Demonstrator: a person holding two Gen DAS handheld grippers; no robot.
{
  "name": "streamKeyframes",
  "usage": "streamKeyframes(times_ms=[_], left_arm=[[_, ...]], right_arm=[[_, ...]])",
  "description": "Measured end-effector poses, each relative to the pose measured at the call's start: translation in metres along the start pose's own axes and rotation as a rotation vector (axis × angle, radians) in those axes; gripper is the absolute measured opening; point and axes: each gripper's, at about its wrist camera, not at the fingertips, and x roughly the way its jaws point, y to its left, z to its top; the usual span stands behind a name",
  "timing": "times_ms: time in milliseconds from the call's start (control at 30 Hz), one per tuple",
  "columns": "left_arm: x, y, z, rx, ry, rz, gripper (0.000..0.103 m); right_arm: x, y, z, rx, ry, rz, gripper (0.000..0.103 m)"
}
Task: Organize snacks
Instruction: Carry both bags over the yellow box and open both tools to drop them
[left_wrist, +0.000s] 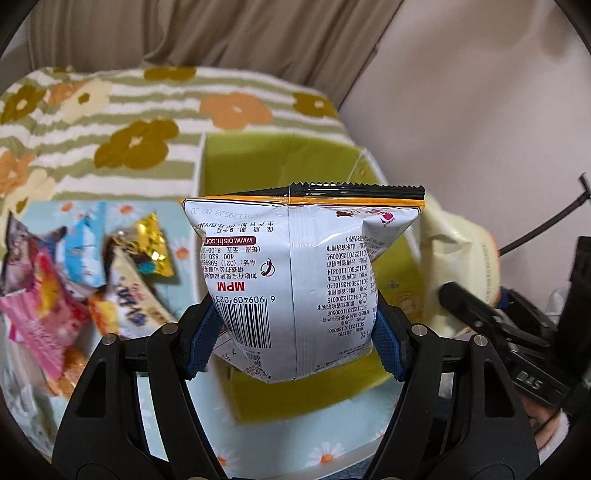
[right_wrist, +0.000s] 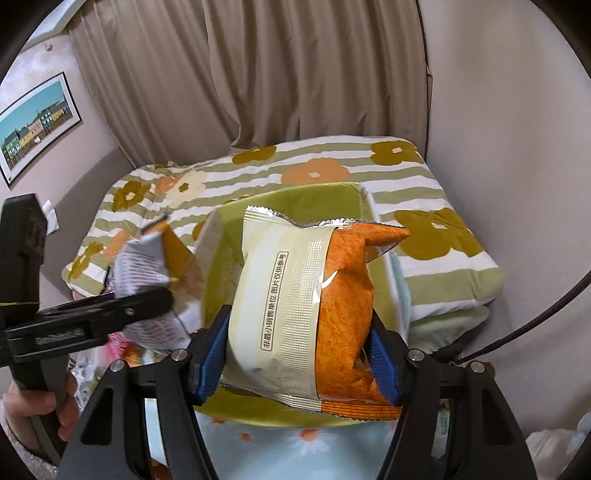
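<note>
My left gripper (left_wrist: 297, 334) is shut on a white snack bag (left_wrist: 299, 280) with a barcode and a black-orange top seal, held upright over the green box (left_wrist: 255, 158). My right gripper (right_wrist: 295, 363) is shut on a cream and orange snack bag (right_wrist: 306, 295), held over the same green box (right_wrist: 317, 199). The right gripper with its cream bag (left_wrist: 454, 251) shows at the right of the left wrist view. The left gripper with its white bag (right_wrist: 151, 273) shows at the left of the right wrist view.
A pile of loose snack packets (left_wrist: 85, 277) lies left of the box on a light blue daisy cloth (left_wrist: 332, 443). A green striped flower blanket (right_wrist: 424, 229) lies behind the box. Beige curtains (right_wrist: 295, 74) and a wall stand beyond.
</note>
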Motion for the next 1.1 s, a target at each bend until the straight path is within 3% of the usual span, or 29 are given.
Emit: streamKeyframes(times_ms=[200, 267, 333, 367, 567, 700, 1000, 1067, 1100], left_arm=[[0.039, -0.006, 0.007, 0.02, 0.077, 0.034, 0.07], [0.042, -0.005, 0.009, 0.014, 0.072, 0.034, 0.078], [0.045, -0.002, 0.015, 0.013, 0.063, 0.051, 0.1], [0.046, -0.001, 0.018, 0.015, 0.061, 0.059, 0.102], [0.041, 0.015, 0.026, 0.011, 0.072, 0.048, 0.102], [0.022, 0.018, 0.02, 0.058, 0.037, 0.055, 0.102], [0.017, 0.017, 0.016, 0.135, 0.02, 0.093, 0.102], [0.017, 0.017, 0.015, 0.14, 0.019, 0.094, 0.102], [0.017, 0.016, 0.014, 0.143, 0.017, 0.097, 0.102]], right_arm=[[0.016, -0.014, 0.002, 0.007, 0.024, -0.001, 0.063], [0.019, -0.016, 0.003, 0.017, 0.029, -0.005, 0.063], [0.022, -0.019, 0.004, 0.026, 0.032, -0.007, 0.063], [0.024, -0.02, 0.004, 0.026, 0.034, -0.009, 0.063], [0.025, -0.011, 0.0, -0.019, 0.041, -0.03, 0.063], [0.027, -0.002, -0.005, -0.037, 0.038, -0.034, 0.063], [0.056, -0.003, -0.012, 0.001, 0.114, -0.056, 0.063], [0.058, -0.002, -0.014, 0.005, 0.114, -0.061, 0.065], [0.058, -0.003, -0.014, 0.01, 0.106, -0.06, 0.076]])
